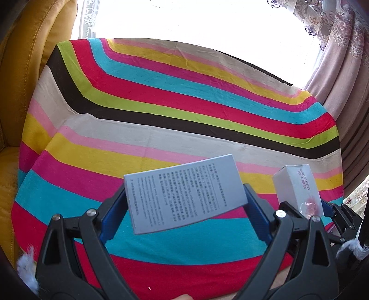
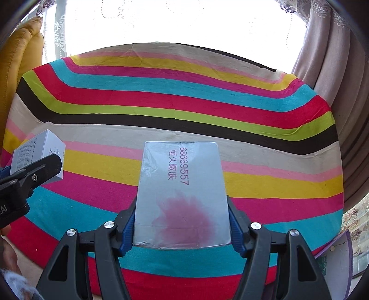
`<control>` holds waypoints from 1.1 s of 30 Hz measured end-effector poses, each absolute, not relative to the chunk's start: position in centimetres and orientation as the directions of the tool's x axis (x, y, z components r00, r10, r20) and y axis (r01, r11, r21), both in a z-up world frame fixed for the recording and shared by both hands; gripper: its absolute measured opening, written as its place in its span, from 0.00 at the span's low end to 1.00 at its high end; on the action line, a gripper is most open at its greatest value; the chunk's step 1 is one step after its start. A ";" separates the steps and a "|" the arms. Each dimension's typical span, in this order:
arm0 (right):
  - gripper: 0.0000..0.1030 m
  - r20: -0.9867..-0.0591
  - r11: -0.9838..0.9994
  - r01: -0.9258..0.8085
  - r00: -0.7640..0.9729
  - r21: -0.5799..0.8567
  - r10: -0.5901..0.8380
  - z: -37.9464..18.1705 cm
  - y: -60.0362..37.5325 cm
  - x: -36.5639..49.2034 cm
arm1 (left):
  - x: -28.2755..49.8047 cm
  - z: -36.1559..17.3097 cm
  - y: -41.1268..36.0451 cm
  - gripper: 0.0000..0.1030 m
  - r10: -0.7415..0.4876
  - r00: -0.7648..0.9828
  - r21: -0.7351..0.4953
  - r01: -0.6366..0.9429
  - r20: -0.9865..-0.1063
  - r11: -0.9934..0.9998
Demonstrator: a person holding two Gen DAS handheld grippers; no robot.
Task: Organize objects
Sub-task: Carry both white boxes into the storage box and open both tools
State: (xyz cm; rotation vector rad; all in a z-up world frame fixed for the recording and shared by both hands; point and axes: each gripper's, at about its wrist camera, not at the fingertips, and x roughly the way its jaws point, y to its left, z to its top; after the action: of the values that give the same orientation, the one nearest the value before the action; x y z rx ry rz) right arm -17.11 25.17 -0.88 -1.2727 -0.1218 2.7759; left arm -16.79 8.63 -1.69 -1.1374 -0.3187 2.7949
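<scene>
left gripper (image 1: 185, 205): closed on grey text box (image 1: 184, 195), blue pads pressed on its 2 long sides; box lifted above the cloth, tilted, printed face to camera, lower centre of left wrist view
grey text box, other view: (image 2: 38, 153) at left edge of right wrist view, black finger of left gripper (image 2: 27, 177) across its lower part
right gripper (image 2: 181, 225): closed on silver box (image 2: 182, 196), pads on both side edges near its lower end; box centre frame, upright along the fingers
silver box print: number 68669557 plus 1 line of red characters, pink blotch on lower half
silver box, other view: (image 1: 297, 188) lower right of left wrist view, right gripper (image 1: 322, 208) fingers partly hidden behind left gripper's frame
relation: the 2 boxes side by side, apart, not touching
desk (image 2: 184, 108): covered by striped cloth, red, cyan, green, black, beige, pink, yellow bands; fills the middle of both views
yellow chair (image 1: 30, 57): upper left, against the desk edge
curtain (image 1: 341, 69): upper right, patterned, beige
window (image 2: 175, 20): top centre, blown out white
</scene>
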 end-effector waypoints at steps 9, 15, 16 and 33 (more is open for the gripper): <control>0.65 -0.741 -0.990 -0.127 -0.658 -0.063 0.131 0.4 28.7 -11.5 | -13.4 0.0 12.7 0.91 0.242 -0.710 -0.215 -0.130 -0.661 -0.968; 0.65 -0.736 -0.981 -0.190 -0.658 -0.042 0.159 1.1 31.5 -7.4 | -11.2 1.0 15.7 0.91 0.292 -0.696 -0.206 -0.206 -0.656 -0.957; 0.65 -0.736 -0.980 -0.198 -0.658 -0.035 0.159 1.2 32.0 -6.8 | -10.9 1.1 16.2 0.91 0.302 -0.689 -0.209 -0.218 -0.658 -0.953; 0.65 -0.730 -0.904 -0.427 -0.617 -0.004 0.295 2.5 43.9 5.0 | -4.8 2.1 28.8 0.91 0.483 -0.517 -0.211 -0.497 -0.706 -0.841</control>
State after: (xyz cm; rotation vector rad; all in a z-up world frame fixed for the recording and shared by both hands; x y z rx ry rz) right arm 4.96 43.88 2.50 -1.0851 0.2380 2.5000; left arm -4.75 28.82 2.08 -1.0788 0.0241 2.3336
